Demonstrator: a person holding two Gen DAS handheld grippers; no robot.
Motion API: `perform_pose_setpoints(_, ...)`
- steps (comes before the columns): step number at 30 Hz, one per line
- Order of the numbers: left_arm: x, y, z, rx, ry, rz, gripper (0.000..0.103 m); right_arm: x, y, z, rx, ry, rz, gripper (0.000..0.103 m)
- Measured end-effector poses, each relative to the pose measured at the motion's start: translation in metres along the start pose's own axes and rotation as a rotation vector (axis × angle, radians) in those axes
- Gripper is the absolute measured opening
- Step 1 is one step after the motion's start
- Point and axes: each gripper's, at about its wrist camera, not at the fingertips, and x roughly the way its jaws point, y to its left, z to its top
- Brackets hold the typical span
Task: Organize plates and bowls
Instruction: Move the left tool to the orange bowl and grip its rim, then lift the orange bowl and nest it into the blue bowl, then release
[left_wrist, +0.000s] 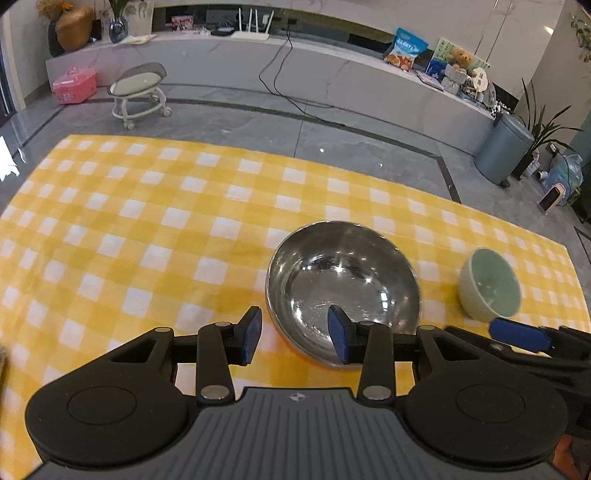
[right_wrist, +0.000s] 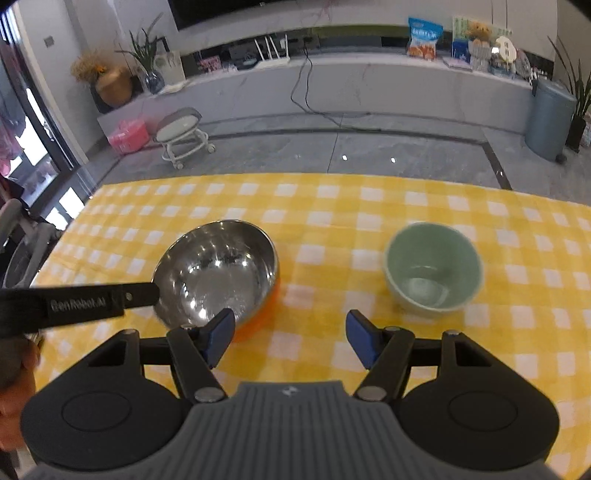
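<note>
A shiny steel bowl with an orange underside sits at lower centre on the yellow checked tablecloth; a pale green bowl stands right. Left gripper spread, straddling the steel rim; right gripper spread, empty.

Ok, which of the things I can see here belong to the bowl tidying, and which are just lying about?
For the job:
steel bowl
green bowl
left gripper, open
right gripper, open

Just lying about:
checked tablecloth
rolling stool
pink case
grey bin
snack bag
</note>
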Motion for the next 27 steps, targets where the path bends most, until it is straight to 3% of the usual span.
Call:
perform_pose_setpoints(6, 0.027, 0.014, 0.004, -0.015, 0.024, -0.006, 0.045, 0.044, -0.001, 0.011, 0.084, 0.098, -0.024, 0.066)
perform_pose_setpoints(11, 0.039, 0.021, 0.005, -0.022, 0.037, -0.011, 0.045, 0.067, -0.002, 0.015, 0.106, 0.132, -0.038, 0.066)
perform_pose_setpoints(20, 0.049, 0.017, 0.008, -0.011, 0.047, -0.019, 0.032, 0.084, -0.002, 0.018, 0.141, 0.168, -0.031, 0.057)
perform_pose_setpoints(24, 0.050, 0.015, 0.009, -0.016, 0.052, -0.024, 0.017, 0.086, -0.008, 0.017, 0.180, 0.182, 0.009, 0.040)
perform_pose_setpoints(27, 0.050, 0.015, 0.010, -0.030, 0.063, -0.022, 0.010, 0.084, -0.006, 0.016, 0.179, 0.174, 0.039, 0.021)
